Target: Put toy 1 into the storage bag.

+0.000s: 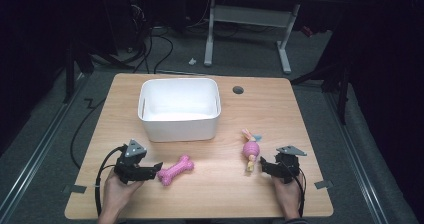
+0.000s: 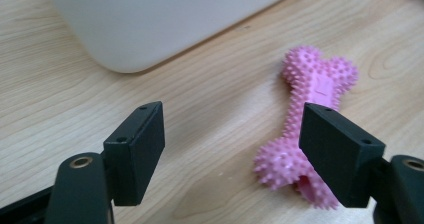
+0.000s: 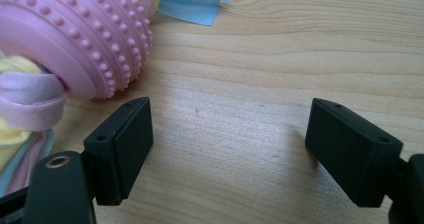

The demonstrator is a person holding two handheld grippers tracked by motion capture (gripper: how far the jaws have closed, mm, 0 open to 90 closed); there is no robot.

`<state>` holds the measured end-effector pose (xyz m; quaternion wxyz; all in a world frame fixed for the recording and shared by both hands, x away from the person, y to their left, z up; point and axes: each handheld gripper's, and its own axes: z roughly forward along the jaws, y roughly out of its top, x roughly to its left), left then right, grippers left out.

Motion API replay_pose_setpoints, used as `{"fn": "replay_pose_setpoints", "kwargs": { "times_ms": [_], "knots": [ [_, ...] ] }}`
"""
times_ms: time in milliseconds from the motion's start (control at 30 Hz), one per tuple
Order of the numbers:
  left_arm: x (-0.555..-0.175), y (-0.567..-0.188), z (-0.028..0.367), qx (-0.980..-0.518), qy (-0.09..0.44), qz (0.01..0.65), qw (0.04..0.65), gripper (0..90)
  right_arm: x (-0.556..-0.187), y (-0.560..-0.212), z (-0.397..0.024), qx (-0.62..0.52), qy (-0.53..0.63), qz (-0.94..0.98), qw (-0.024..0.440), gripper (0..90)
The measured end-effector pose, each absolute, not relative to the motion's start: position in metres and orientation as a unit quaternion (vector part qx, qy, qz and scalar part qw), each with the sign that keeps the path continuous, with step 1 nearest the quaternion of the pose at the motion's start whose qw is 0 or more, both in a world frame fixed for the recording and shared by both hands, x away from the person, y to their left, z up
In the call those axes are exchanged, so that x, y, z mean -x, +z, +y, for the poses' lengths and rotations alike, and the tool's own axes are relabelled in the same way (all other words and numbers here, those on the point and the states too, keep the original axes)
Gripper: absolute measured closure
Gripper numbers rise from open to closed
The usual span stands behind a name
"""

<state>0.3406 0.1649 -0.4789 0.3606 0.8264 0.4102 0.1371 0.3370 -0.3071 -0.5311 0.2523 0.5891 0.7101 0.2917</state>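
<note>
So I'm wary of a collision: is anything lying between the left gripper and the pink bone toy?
Nothing visible. The left gripper is open beside the pink bone toy, with bare table between its jaws. The white bin stands farther back, out of the way.

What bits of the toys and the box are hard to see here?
- Pink bone toy: in the left gripper view, one black finger covers part of its near end.
- Pink ball toy: the right gripper view's top and left edges cut it off.
- White box: in the high view, its near wall hides the near part of its floor; the left gripper view's top edge cuts it off.
</note>
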Motion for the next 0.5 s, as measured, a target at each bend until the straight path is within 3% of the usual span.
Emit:
{"fn": "replay_pose_setpoints", "kwargs": {
  "times_ms": [500],
  "knots": [
    [-0.344,-0.474,0.134,-0.858,0.122,0.37,0.334,28.9,-0.337,-0.531,-0.307,-0.588,0.292,0.711,0.252,19.5]
  ]
}}
